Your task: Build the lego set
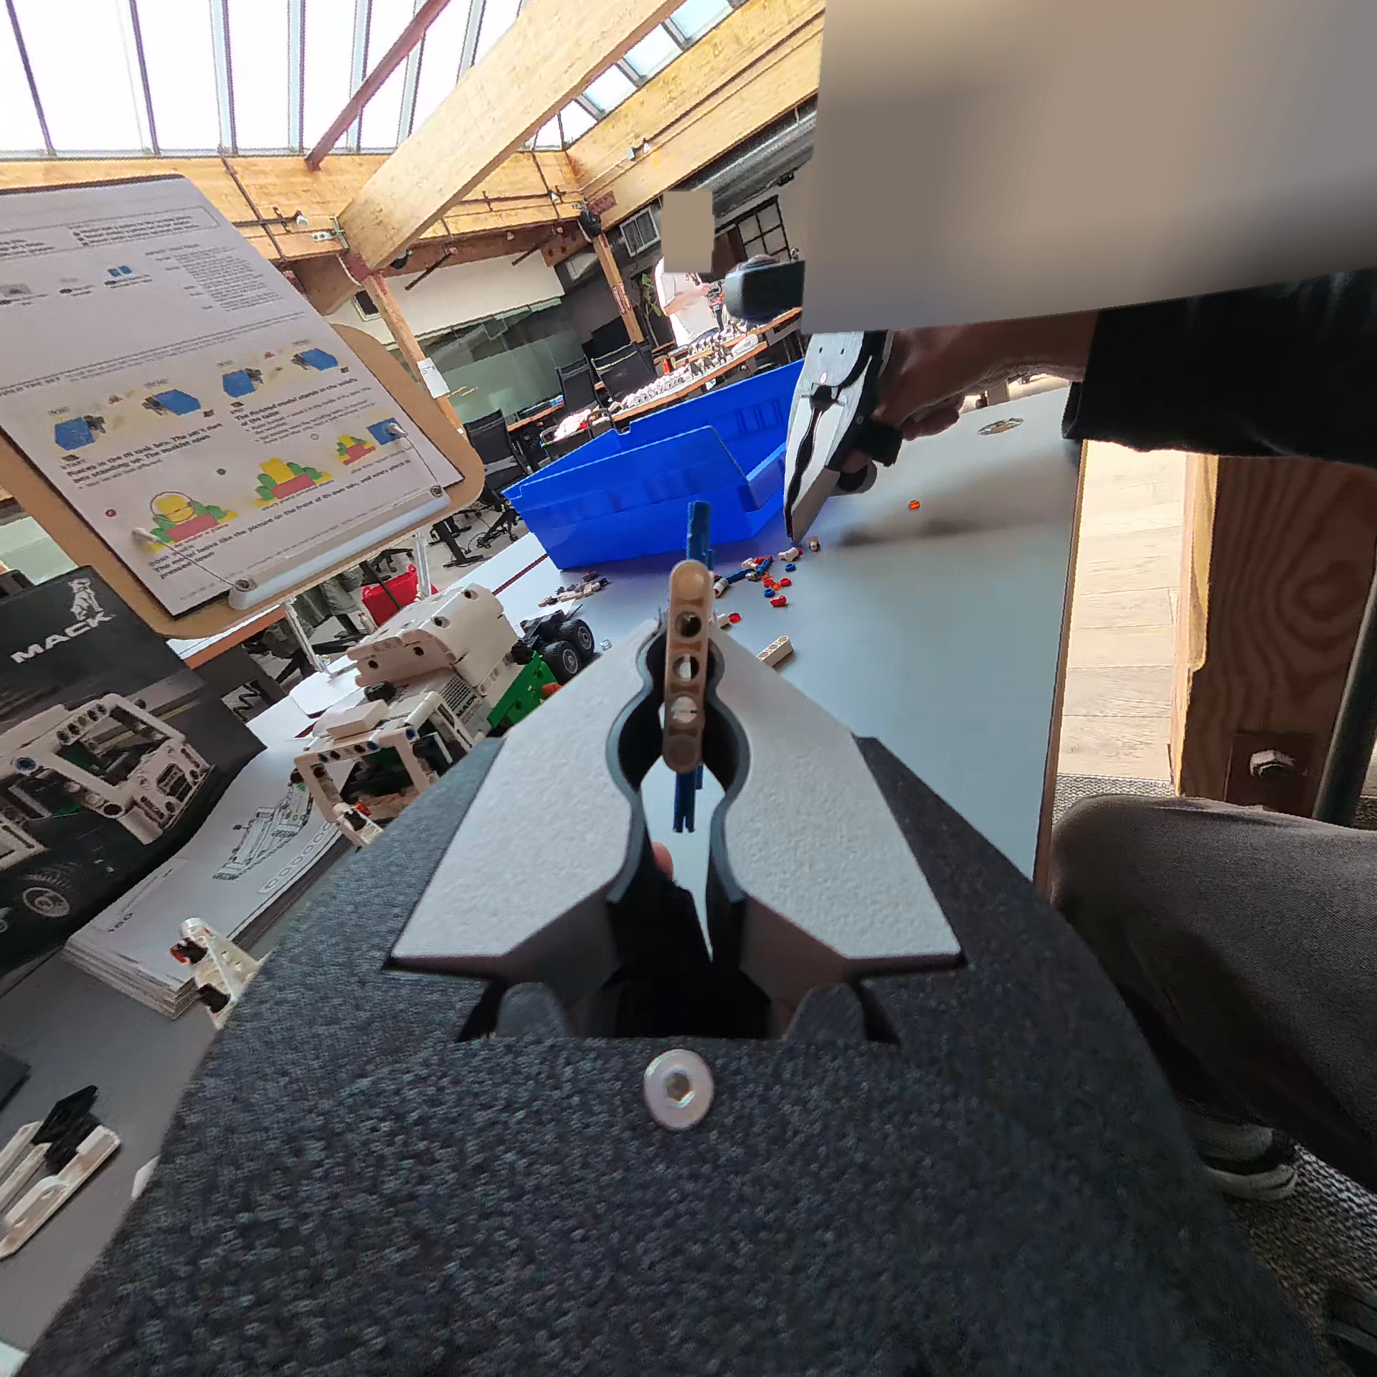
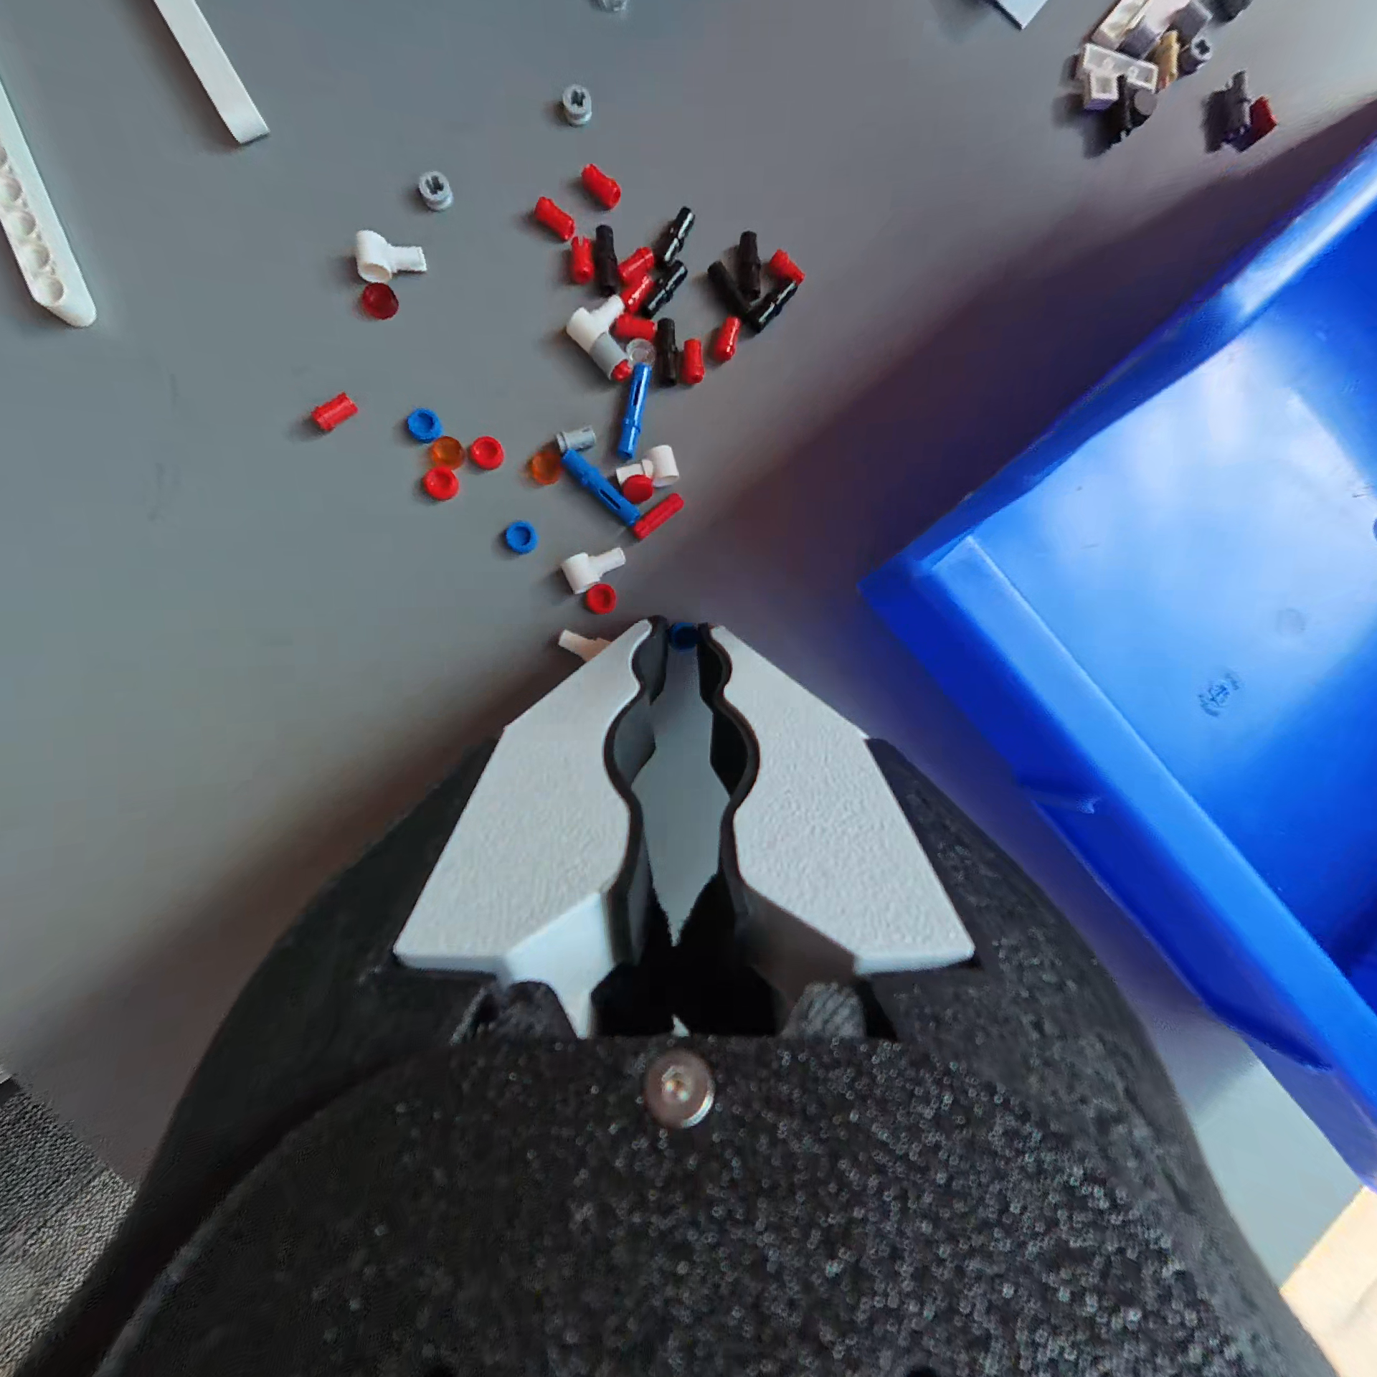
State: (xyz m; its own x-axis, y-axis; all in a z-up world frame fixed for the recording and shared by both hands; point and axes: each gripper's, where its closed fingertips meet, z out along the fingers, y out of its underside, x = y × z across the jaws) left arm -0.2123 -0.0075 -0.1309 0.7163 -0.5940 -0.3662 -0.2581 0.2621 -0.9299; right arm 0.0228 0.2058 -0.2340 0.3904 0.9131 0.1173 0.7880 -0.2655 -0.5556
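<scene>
My left gripper [image 1: 686, 633] is shut on a tan beam with holes [image 1: 684, 674], held upright above the grey table [image 1: 931, 633]. A blue axle piece [image 1: 686, 801] is fixed to the beam and sticks out behind it. My right gripper [image 2: 679, 630] points down at the table, and its tips are closed on a small blue round piece [image 2: 681, 635]. It also shows in the left wrist view [image 1: 801, 530], with its tips at the table. Loose red, black, blue and white pins [image 2: 641, 313] lie just ahead of it. A half-built white and green truck [image 1: 439, 670] stands at the left.
A blue bin [image 2: 1155, 596] stands right of the pins, also seen in the left wrist view [image 1: 656, 477]. White beams [image 2: 37, 246] lie far left. An instruction board [image 1: 209, 387], the set's box [image 1: 89, 745] and a booklet [image 1: 246, 857] are left. The table edge [image 1: 1062, 596] runs right. One gripper's finger ends stand about 35 centimetres off the other's.
</scene>
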